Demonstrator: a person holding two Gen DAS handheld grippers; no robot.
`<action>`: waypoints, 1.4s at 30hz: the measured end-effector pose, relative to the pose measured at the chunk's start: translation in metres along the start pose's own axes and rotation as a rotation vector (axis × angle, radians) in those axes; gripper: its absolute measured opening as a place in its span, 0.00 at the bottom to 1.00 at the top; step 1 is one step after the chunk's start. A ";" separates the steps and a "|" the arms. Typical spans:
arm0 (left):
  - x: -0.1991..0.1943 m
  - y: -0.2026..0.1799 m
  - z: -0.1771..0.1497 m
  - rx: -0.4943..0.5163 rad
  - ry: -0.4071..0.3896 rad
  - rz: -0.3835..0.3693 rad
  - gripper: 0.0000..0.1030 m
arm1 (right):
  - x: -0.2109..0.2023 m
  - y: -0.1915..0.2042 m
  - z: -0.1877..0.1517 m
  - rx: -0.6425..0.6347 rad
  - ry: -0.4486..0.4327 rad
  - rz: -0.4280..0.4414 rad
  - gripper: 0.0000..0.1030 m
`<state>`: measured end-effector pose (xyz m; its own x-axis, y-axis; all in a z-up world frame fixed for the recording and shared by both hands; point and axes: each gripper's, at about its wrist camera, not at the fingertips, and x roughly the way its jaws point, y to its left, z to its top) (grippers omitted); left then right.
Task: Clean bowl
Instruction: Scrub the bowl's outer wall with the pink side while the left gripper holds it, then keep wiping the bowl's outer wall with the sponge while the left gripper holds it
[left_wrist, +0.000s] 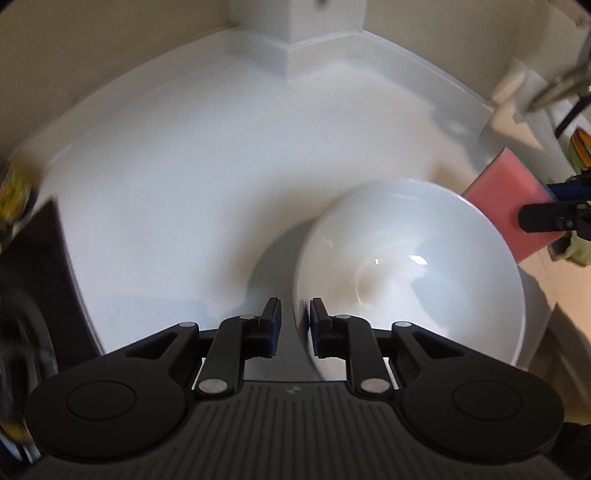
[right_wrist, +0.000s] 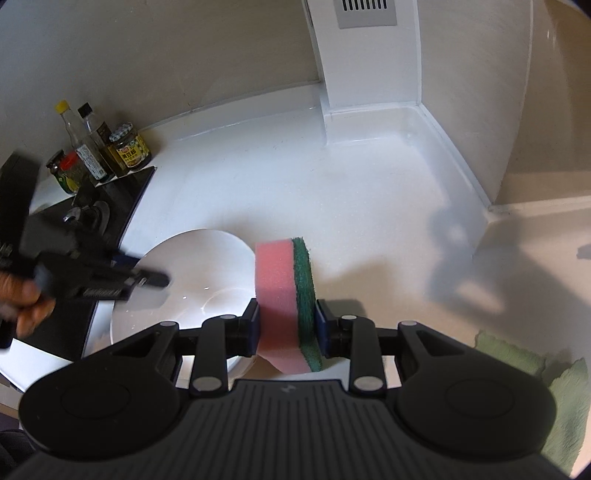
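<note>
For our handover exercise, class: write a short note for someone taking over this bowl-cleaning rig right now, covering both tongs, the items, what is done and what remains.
Left tongs: closed on the near rim of the white bowl, tilting it on the white counter.
Right tongs: clamped on the pink-and-green sponge, held upright just beside the bowl, apparently not touching it.
Done: bowl and sponge both gripped.
Left: wipe the bowl's inside with the sponge, then set both down. A green cloth lies to the right.
</note>
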<state>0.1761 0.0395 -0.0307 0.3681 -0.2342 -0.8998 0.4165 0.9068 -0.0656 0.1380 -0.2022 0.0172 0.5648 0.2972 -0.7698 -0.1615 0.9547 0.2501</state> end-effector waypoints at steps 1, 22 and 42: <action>0.000 0.000 -0.003 0.011 -0.009 -0.015 0.12 | 0.000 0.000 -0.001 0.003 0.003 0.003 0.25; 0.005 -0.010 0.005 0.115 -0.007 -0.012 0.12 | 0.002 0.003 -0.001 -0.027 0.008 0.010 0.25; -0.010 -0.007 0.009 0.107 0.015 -0.007 0.13 | 0.004 -0.012 -0.001 0.083 -0.029 0.038 0.25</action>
<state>0.1774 0.0326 -0.0173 0.3529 -0.2349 -0.9057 0.5055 0.8624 -0.0268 0.1418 -0.2120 0.0107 0.5830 0.3318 -0.7416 -0.1163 0.9375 0.3280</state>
